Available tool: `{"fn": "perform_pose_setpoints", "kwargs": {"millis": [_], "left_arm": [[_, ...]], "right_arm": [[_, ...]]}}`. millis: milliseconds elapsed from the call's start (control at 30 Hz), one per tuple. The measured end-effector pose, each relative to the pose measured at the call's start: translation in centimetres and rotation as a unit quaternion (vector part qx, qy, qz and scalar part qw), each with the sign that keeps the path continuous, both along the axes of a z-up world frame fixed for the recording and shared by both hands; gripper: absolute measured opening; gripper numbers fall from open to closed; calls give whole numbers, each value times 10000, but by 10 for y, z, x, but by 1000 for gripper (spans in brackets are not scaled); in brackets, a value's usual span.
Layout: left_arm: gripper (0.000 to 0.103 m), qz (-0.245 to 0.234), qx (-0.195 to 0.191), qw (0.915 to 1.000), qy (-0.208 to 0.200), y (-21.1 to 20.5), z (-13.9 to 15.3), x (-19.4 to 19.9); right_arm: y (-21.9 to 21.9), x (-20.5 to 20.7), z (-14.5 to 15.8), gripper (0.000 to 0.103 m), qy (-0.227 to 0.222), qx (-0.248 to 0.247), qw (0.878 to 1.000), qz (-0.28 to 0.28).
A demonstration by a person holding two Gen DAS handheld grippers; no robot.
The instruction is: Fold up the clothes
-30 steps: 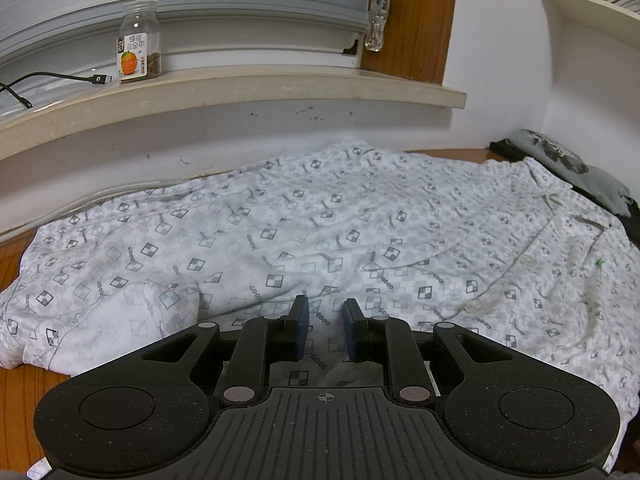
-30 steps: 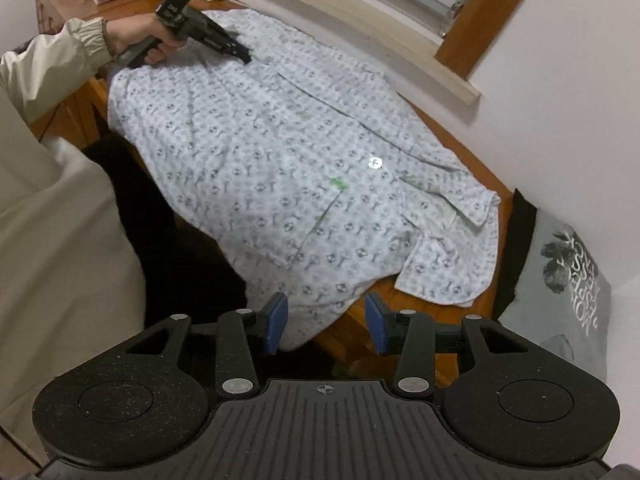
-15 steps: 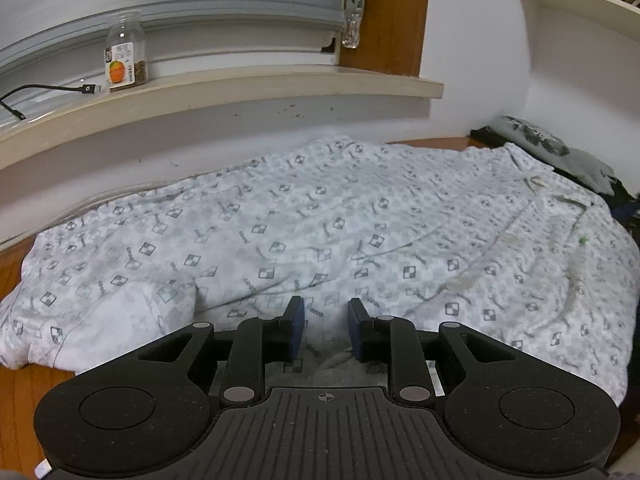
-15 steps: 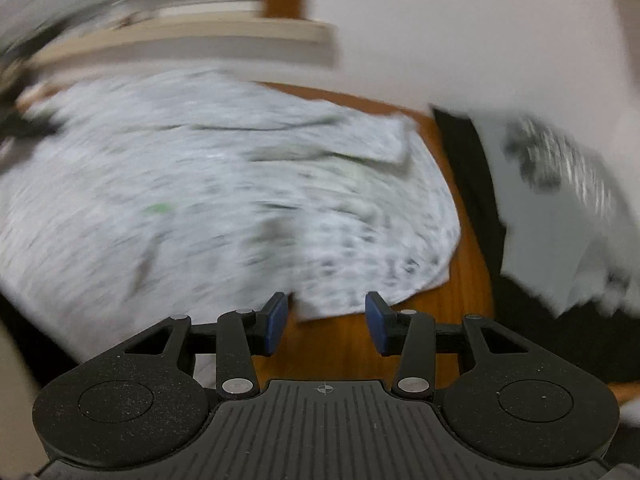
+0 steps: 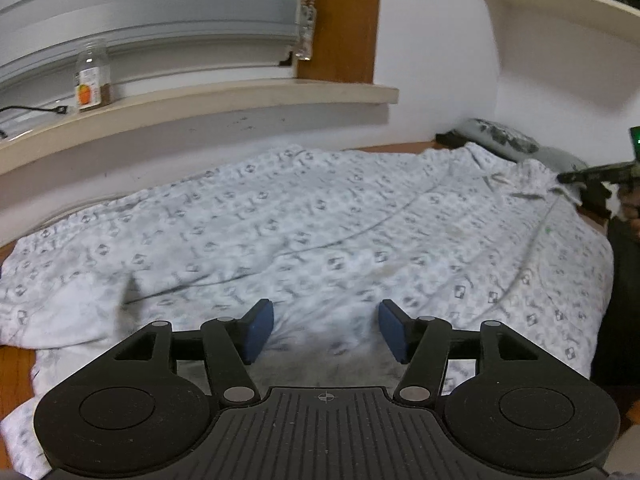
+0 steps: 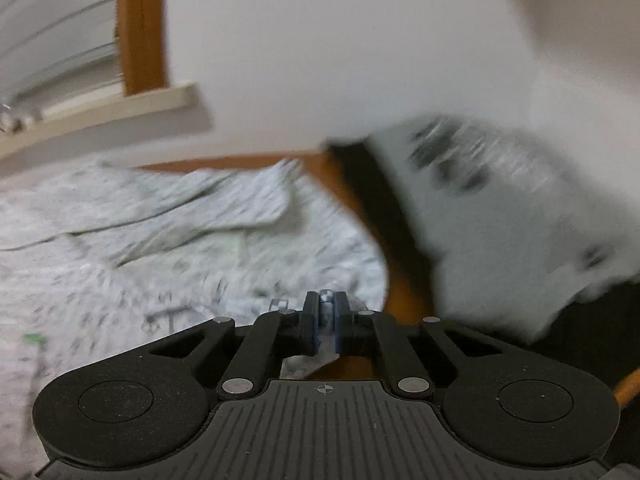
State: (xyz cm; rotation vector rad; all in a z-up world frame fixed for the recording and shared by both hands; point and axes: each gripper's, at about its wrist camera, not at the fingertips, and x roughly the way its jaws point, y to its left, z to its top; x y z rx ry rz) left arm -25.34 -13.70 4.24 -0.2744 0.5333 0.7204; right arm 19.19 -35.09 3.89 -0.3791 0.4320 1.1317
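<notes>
Since a second ago the right gripper [image 6: 327, 316] has swung down from high above the table to the shirt's near right edge and clamped shut on a fold of it, while the left gripper [image 5: 326, 330], then nearly closed over the cloth, now has its jaws parting wide, the fabric lying loose between the blue pads [image 5: 256, 330] with neither pressing on it. One shirt [image 5: 320, 240] is in play, two grippers, one jar, one cushion. It is a pale short-sleeved garment printed with small grey squares and logos, spread flat across most of the wooden table [image 6: 404, 280], its collar toward the far right and a tiny green tag [image 5: 548, 231] near the placket; in the right wrist view a sleeve or collar flap folds over at the far side, though blur hides the detail. Beyond the shirt runs a cream windowsill [image 5: 240, 100] carrying a glass jar [image 5: 92, 76] with an orange label and a dark cable [image 5: 36, 109]. A grey printed cushion [image 5: 504, 142] lies against the wall at the far right, just past the shirt's collar end, and a curved shelf [image 5: 560, 4] of books hangs above it. Seen from the left wrist, the right gripper appears at the far right edge, touching the shirt.
</notes>
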Motion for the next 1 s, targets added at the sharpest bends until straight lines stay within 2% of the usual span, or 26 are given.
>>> {"fn": "perform_pose_setpoints", "kwargs": {"millis": [67,100,133,200,233,267,333,433,500,533,600,733,800,900,1000], "left_arm": [[65,125,47,9999,-67,1,4,-10],[66,201,77,9997,-86,1,7,-17],[67,297,114,9995,-79,1,9,-26],[67,486,186,9986,-49,0,13,-46],[67,581,223,9981,-34,-1,15,-56],[67,665,227,9975,-10,-1,16,-67],[67,809,122,9966,73,0,16,-89],[63,1024,-57,9945,195,2,14,-119],[57,1125,-192,9931,256,3,10,-131],[57,1151,-205,9927,299,2,9,-134],[57,1192,-230,9919,371,-1,6,-140],[56,1299,-185,9907,373,-12,5,-151],[53,1352,-249,9900,312,-13,5,-157],[52,1391,-383,9893,192,-11,4,-165],[51,1363,-465,9895,104,-7,2,-166]], "right_arm": [[-7,-1,16,1,-604,98,9967,-541],[-7,0,19,2,-772,-40,9947,-683],[-8,1,21,2,-631,-32,9961,-608],[-12,4,25,4,-280,23,9988,-410],[-11,-3,25,8,-256,-2,9993,-270],[-9,-12,24,8,-224,-16,9997,-70],[-2,-33,20,22,-128,-21,9992,375],[22,-79,10,28,-114,-80,9937,1114],[38,-115,5,33,-182,-107,9866,1619],[45,-133,4,38,-219,-98,9825,1848],[60,-163,1,40,-227,-59,9745,2230],[85,-212,-2,41,-232,-60,9602,2783],[94,-238,-5,40,-259,-76,9500,3112],[103,-277,-12,42,-489,-163,9338,3539],[106,-297,-19,42,-654,-229,9257,3719]]}}
